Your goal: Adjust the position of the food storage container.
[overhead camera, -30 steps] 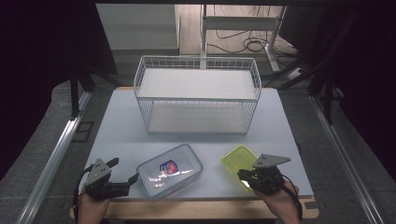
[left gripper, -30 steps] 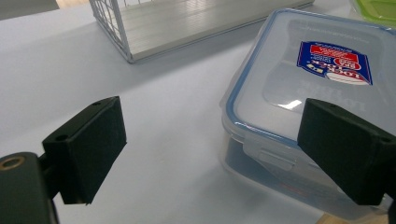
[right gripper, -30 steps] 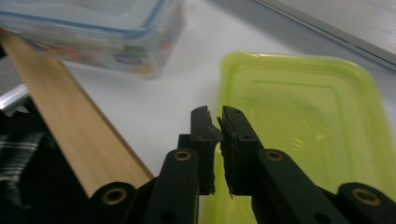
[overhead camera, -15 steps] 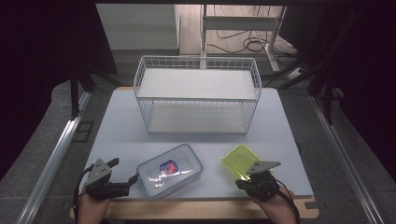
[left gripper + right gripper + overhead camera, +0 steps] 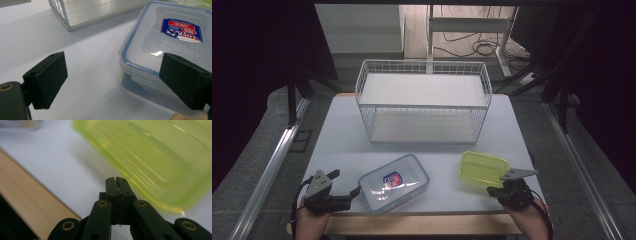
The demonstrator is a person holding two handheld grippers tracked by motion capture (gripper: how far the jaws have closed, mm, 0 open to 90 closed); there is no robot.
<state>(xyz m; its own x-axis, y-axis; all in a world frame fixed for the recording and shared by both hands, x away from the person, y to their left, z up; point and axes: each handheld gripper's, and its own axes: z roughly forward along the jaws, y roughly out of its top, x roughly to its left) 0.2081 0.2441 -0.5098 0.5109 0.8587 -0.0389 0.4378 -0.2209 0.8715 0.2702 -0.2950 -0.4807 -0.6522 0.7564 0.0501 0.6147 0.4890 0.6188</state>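
Your right claw (image 5: 116, 180) pressed together, empty, just beside near rim of green container (image 5: 483, 168) on worktop (image 5: 342, 145); your left claw (image 5: 112, 82) spread apart, clear lidded box (image 5: 165, 47) corner against one jaw

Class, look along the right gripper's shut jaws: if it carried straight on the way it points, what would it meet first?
Most likely the near rim of the green container, just ahead of the right gripper; depth is blurred.

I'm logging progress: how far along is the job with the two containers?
Nothing is stowed: the wire basket looks empty. The left tongs gape beside the clear lidded box; the right tongs are shut at the green container. Both containers remain on the table.
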